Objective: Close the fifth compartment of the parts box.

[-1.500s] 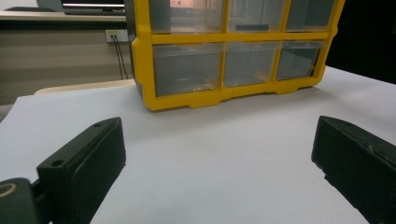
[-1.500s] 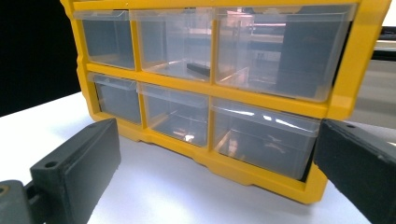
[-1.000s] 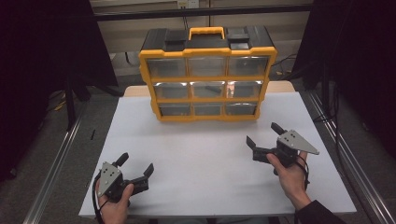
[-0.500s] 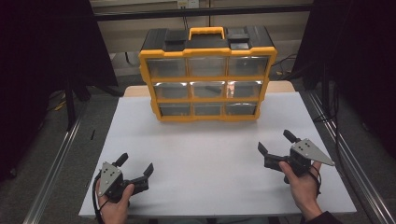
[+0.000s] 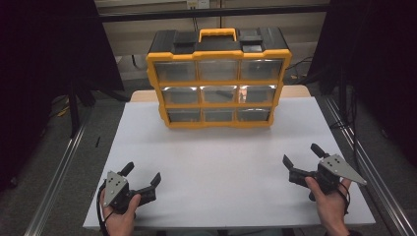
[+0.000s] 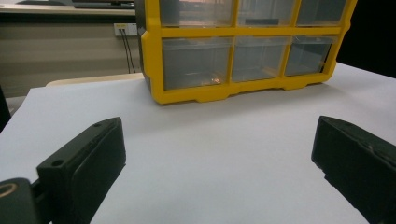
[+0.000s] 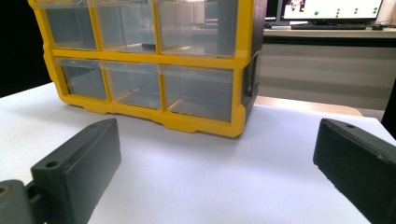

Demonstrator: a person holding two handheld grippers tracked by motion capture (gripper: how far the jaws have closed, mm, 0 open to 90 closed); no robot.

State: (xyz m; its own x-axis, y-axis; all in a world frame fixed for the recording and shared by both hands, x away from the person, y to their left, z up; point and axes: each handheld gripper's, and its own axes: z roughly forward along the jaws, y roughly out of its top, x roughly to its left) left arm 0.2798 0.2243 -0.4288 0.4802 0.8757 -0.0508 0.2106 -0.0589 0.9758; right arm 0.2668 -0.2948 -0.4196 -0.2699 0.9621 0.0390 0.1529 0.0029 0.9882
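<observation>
The organizer (image 5: 219,78) stood upright at the far middle of the white table (image 5: 221,157), its yellow frame facing the person and its foot set a little in from the far edge. Wide bare table lay between it and both grippers, and also between the grippers themselves, which were well apart at the near corners.

The left gripper (image 5: 143,178) sat low near the front left edge, held in a hand (image 5: 120,216), jaws spread wide with nothing between them. In the left gripper view its two black jaws framed bare tabletop, with the organizer's lower left corner (image 6: 159,93) ahead. The right gripper (image 5: 302,156) was close to the right edge of the table, gripped by the other hand (image 5: 329,201), jaws likewise wide apart and empty. In the right gripper view the organizer's lower right corner (image 7: 238,126) stood ahead of the jaws, apart from them.

Counted in the high view: one organizer, nine clear drawers in three rows of three, one yellow handle (image 5: 217,33) on the black top, two grippers, two hands. A dark small item showed inside the middle drawer (image 5: 219,93); what it was could not be told.

No brand or label was readable on the organizer. A monitor (image 7: 334,9) behind it showed marks too small to read.
</observation>
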